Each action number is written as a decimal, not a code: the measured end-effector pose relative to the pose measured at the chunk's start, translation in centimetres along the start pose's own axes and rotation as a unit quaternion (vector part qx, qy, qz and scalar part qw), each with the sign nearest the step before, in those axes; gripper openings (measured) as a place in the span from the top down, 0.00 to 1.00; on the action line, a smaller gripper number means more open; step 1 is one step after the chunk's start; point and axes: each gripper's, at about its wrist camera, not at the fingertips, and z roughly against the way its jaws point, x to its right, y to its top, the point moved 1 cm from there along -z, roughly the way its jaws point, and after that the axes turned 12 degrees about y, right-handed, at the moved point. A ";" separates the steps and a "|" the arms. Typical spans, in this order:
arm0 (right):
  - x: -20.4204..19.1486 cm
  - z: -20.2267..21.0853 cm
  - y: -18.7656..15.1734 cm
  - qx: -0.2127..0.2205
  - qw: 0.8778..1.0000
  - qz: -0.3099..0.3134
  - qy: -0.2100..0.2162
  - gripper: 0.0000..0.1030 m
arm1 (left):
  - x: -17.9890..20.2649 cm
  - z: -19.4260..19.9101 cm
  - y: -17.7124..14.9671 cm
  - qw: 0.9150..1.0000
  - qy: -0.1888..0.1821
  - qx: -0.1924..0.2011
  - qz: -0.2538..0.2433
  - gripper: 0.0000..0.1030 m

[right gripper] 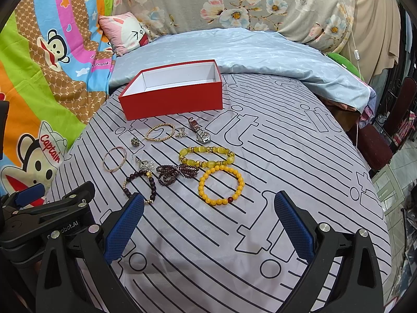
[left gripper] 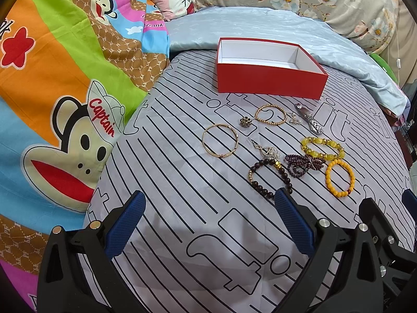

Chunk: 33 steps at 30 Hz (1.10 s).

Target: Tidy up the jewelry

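An empty red box [left gripper: 271, 78] [right gripper: 172, 99] with a white inside sits on the striped sheet. In front of it lie a gold bangle [left gripper: 220, 140] [right gripper: 114, 159], a gold bead bracelet [left gripper: 270, 114] [right gripper: 159, 131], a watch [left gripper: 310, 120] [right gripper: 200, 131], a yellow stone bracelet [left gripper: 322, 148] [right gripper: 206, 156], an orange bead bracelet [left gripper: 340, 178] [right gripper: 221, 185], dark bead bracelets [left gripper: 268, 178] [right gripper: 139, 186] and small brooches. My left gripper [left gripper: 209, 203] is open and empty, short of the jewelry. My right gripper [right gripper: 208, 203] is open and empty, just short of the orange bracelet.
A cartoon monkey quilt [left gripper: 52, 104] lies at the left. A light blue blanket [right gripper: 260, 52] and floral pillows [right gripper: 234, 0] lie behind the box. The bed edge drops off at the right, near a dark stool [right gripper: 375, 146].
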 end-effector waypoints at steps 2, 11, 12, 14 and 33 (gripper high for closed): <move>-0.3 -0.1 -0.1 0.000 1.000 0.001 0.001 0.05 | 0.0 -0.1 0.0 1.000 -0.002 -0.002 0.000 0.06; 0.1 -1.1 -0.5 -0.010 1.000 -0.004 0.000 0.05 | -1.0 -2.3 -0.2 1.000 -0.006 -0.015 0.004 0.06; 0.4 -1.2 -0.4 -0.012 1.000 -0.007 0.000 0.05 | -1.3 -2.7 -0.1 1.000 -0.004 -0.019 0.009 0.06; 1.0 -1.6 -0.5 -0.017 1.000 -0.012 -0.001 0.05 | -1.7 -3.5 0.2 0.999 -0.007 -0.027 0.019 0.06; 2.9 -5.3 0.1 -0.048 0.999 -0.025 0.000 0.05 | -0.6 -12.5 4.1 0.998 -0.007 -0.047 0.030 0.31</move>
